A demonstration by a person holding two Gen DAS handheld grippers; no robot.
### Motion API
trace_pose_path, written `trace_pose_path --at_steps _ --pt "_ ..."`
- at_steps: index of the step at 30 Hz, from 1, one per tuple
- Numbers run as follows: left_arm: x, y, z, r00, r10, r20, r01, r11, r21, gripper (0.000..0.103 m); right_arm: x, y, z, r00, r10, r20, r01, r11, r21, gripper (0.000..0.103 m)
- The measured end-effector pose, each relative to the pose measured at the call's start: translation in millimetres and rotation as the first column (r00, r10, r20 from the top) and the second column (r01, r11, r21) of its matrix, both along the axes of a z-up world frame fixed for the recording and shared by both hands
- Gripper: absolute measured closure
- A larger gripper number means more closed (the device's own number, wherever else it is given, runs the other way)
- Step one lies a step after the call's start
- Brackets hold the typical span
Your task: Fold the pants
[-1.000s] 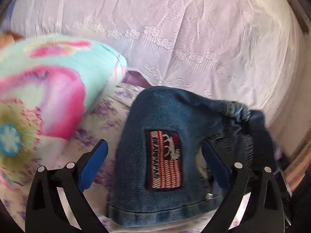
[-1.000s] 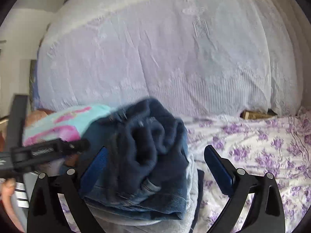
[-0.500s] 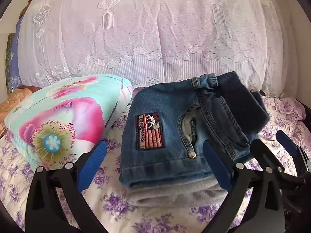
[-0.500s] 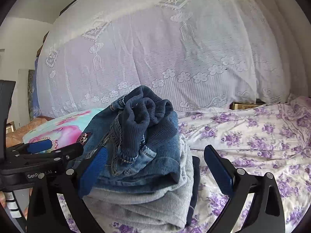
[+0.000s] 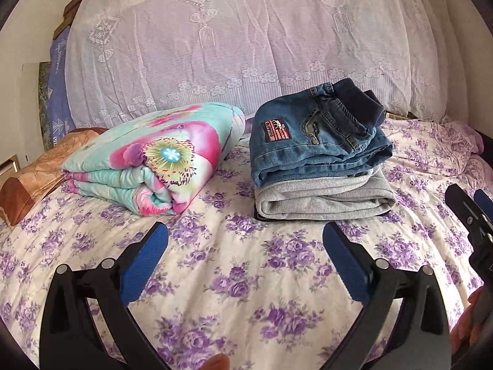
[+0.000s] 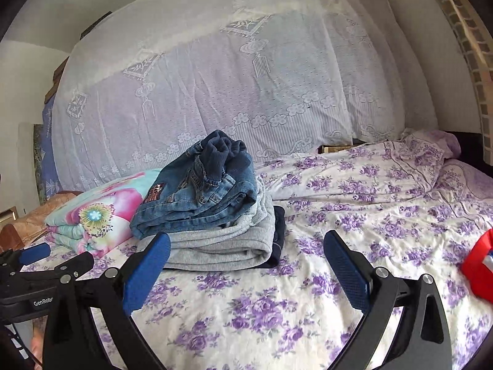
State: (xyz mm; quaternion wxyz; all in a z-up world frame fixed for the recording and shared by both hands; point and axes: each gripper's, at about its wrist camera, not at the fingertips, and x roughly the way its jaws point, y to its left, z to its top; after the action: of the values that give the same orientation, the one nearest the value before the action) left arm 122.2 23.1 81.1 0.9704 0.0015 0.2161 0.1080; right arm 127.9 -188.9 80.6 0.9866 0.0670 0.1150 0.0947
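Denim jeans (image 5: 311, 141) lie folded atop grey sweatpants (image 5: 323, 199) on the floral bedsheet (image 5: 246, 277), beside a folded flowered quilt (image 5: 154, 157). I see my left gripper (image 5: 245, 257) and right gripper (image 6: 246, 262) both spread, empty, before lace-draped pillows (image 6: 215, 92).

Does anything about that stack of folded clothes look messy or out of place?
The folded jeans sit on the grey garment, but their dark ribbed waistband bunches up at the top instead of lying flat. The jeans also sit slightly skewed to the grey layer. Nothing looks spilled or damaged.
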Motion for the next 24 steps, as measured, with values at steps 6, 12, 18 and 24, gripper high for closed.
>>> trace_pose_path --at_steps 6,12,18,24 --pt "-10.7 1.7 9.3 1.000 0.002 0.018 -0.002 1.000 -0.010 0.005 7.2 24.0 -2.7 1.000 0.013 -0.026 -0.016 0.992 -0.123 0.003" --pt "-13.3 -1.9 13.9 0.999 0.002 0.036 -0.002 1.000 0.001 0.005 7.1 29.2 -2.3 0.999 0.033 -0.010 -0.034 0.989 -0.142 0.003" --pt "-11.0 -3.3 11.1 1.000 -0.015 0.010 0.015 0.999 -0.030 0.005 11.9 24.7 -3.4 0.999 0.033 -0.033 -0.037 0.993 -0.116 0.003" --pt "-11.7 -5.6 10.0 1.000 -0.011 0.009 0.011 1.000 -0.021 0.005 10.5 24.0 -3.2 0.999 0.032 -0.026 -0.035 0.993 -0.114 0.003"
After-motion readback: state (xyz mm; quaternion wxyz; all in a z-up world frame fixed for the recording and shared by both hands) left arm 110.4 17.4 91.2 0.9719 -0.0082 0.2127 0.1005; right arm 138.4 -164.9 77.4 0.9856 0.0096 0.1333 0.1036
